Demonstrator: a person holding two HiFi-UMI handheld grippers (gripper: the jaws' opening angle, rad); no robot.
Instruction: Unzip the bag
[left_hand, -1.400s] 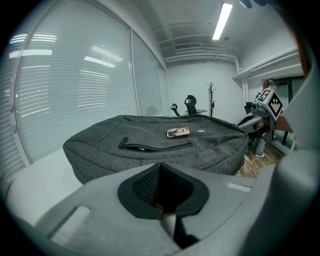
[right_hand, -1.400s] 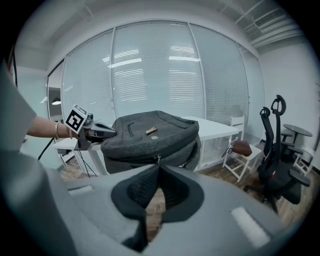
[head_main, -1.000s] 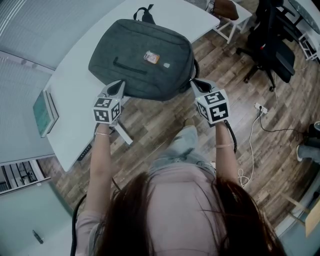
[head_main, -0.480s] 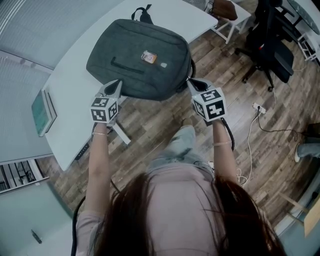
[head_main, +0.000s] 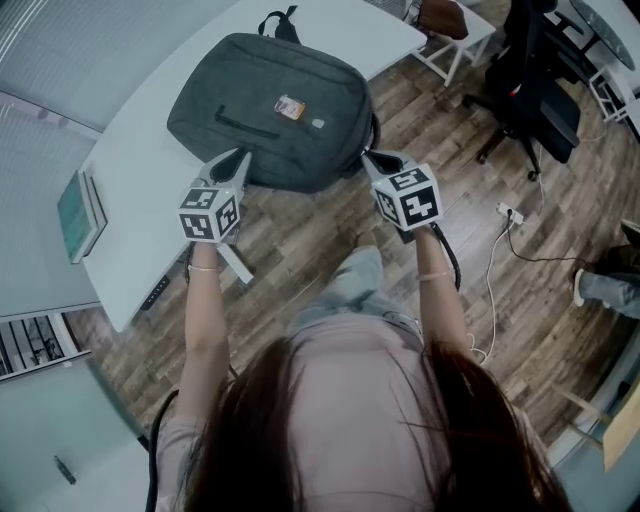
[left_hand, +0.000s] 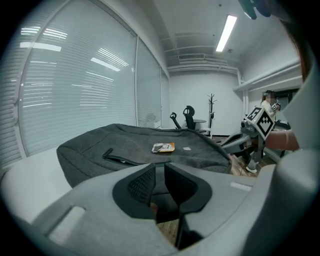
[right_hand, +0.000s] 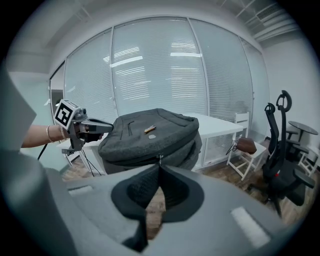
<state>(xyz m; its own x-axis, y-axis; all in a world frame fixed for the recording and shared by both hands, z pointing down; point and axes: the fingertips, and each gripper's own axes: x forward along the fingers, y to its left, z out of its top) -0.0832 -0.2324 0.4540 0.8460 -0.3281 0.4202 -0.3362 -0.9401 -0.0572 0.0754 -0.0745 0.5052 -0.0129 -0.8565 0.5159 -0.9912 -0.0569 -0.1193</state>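
A dark grey backpack (head_main: 265, 105) lies flat on the white table (head_main: 140, 150), its near edge hanging over the table's front. My left gripper (head_main: 238, 160) is at the bag's near left edge; its jaws are opening, a narrow gap shows between the pads (left_hand: 141, 182), and nothing is pressed between them. My right gripper (head_main: 367, 157) is at the bag's near right corner. In the right gripper view its jaws meet at the tips on the small metal zipper pull (right_hand: 159, 159), which hangs from the zip line along the bag's side (right_hand: 150, 150).
A green book (head_main: 78, 212) lies at the table's left end. A black office chair (head_main: 530, 90) and a white stool (head_main: 455, 25) stand to the right. A cable and power strip (head_main: 505, 212) lie on the wooden floor.
The left gripper's jaws have come apart at the bag's edge. The right gripper has kept its place at the bag's corner. The whole view has shifted slightly.
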